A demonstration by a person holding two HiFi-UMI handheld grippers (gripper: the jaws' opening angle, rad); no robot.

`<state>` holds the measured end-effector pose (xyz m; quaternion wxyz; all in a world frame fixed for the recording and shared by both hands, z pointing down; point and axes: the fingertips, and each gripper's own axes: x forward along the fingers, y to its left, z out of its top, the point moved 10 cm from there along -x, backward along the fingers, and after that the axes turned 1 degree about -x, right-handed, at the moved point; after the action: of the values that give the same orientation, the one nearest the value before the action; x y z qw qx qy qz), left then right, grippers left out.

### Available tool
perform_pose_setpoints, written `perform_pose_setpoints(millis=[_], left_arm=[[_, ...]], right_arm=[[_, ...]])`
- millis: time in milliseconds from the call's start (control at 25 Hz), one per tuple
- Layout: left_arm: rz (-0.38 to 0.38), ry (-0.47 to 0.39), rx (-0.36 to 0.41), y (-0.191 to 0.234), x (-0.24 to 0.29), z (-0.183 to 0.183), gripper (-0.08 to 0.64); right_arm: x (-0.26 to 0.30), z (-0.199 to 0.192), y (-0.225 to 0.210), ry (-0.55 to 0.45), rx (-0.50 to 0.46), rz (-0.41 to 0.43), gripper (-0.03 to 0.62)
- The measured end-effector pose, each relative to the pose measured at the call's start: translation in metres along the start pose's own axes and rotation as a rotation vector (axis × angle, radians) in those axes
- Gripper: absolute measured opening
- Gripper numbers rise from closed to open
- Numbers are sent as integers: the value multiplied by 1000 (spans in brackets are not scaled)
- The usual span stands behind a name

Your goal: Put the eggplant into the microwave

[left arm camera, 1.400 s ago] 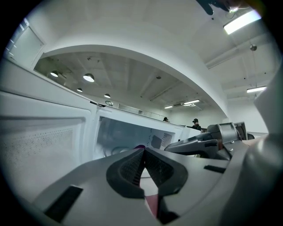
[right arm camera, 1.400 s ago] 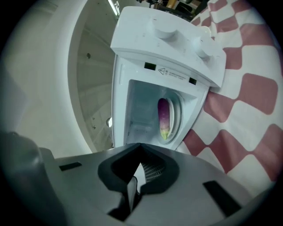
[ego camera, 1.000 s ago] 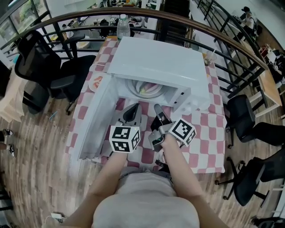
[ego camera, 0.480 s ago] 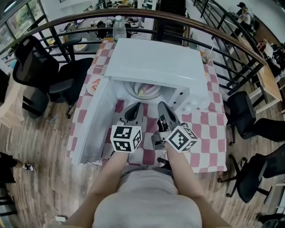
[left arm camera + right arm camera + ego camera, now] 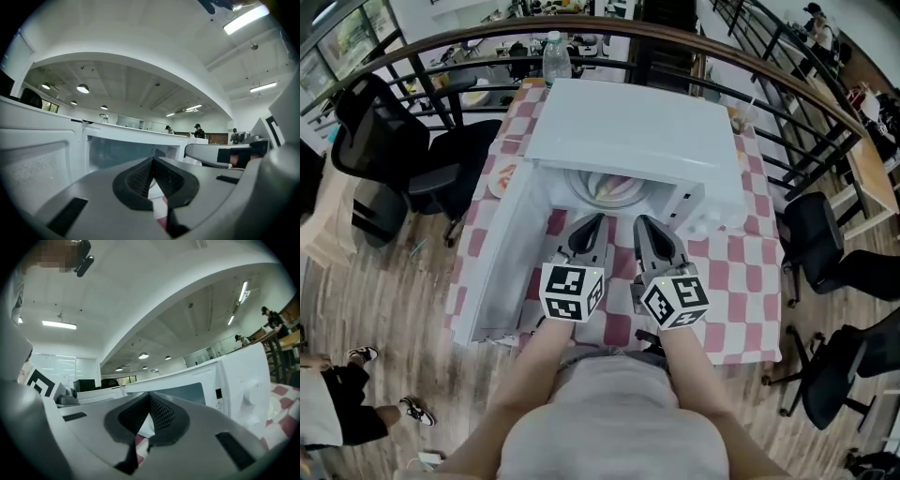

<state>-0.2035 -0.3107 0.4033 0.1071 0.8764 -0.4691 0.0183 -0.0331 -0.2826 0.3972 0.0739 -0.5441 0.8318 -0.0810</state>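
The white microwave (image 5: 637, 122) stands on the checked table (image 5: 741, 281), its door (image 5: 502, 253) swung open to the left. Inside is a round plate (image 5: 605, 187) with something pale green and pink on it; I cannot tell whether that is the eggplant. My left gripper (image 5: 588, 225) and right gripper (image 5: 645, 225) hover side by side just in front of the opening, pointing into it. In the left gripper view the jaws of the left gripper (image 5: 152, 161) are pressed together with nothing between them. The right gripper (image 5: 149, 399) is likewise shut and empty.
A water bottle (image 5: 556, 58) stands behind the microwave, and a small plate (image 5: 502, 175) lies on the table left of the door. A curved railing (image 5: 441, 47) runs behind the table. Office chairs (image 5: 384, 141) stand left and right. A person's legs (image 5: 337, 412) are at lower left.
The right gripper has rolled upright and risen slightly, and is now level beside the left one. The left gripper has barely moved. A person has walked in at lower left.
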Motion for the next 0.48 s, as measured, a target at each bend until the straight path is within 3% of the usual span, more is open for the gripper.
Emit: perform_pose_setpoints(millis=[480], left_arm=[[-20,-42,79,-9,-3,5,5]], right_arm=[[-4,-2,9,29,-96,16,23]])
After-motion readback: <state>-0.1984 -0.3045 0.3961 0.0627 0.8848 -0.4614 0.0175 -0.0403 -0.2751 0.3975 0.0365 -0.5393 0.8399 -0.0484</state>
